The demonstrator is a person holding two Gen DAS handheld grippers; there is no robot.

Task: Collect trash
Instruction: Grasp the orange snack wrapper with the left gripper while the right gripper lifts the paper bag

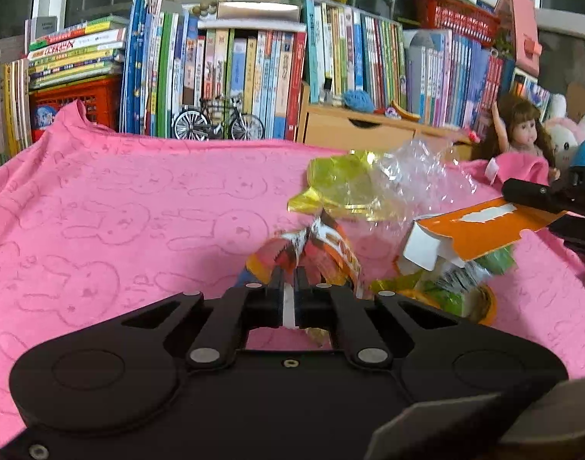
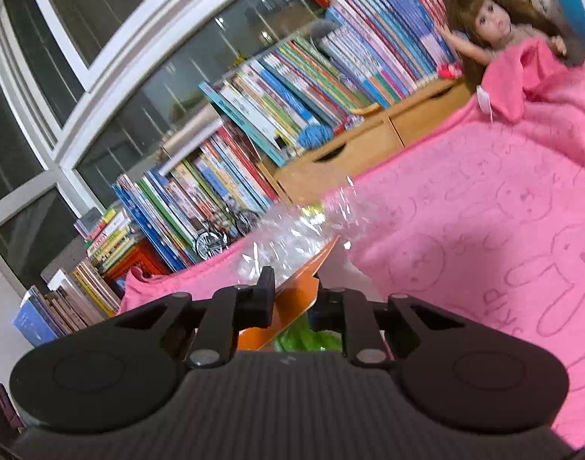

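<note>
Orange-and-red snack wrapper (image 1: 311,245) pinched between the nearly closed fingers of the left gripper (image 1: 290,280), just above the pink bunny-print blanket (image 1: 119,211). Just right of it, flattened orange carton (image 1: 480,230) clamped at its far end by the right gripper (image 1: 538,201), reaching in from the right edge. Crinkled clear plastic (image 1: 415,176) and yellow foil wrapper (image 1: 338,188) heaped behind those two; green-printed packet (image 1: 461,280) under the carton. Seen from the right wrist: right gripper (image 2: 292,287) narrowed onto the same orange carton (image 2: 296,295), clear plastic (image 2: 292,237) ahead. Beyond the blanket: books (image 1: 234,69), toy bicycle (image 1: 219,120), doll (image 1: 526,130).
</note>
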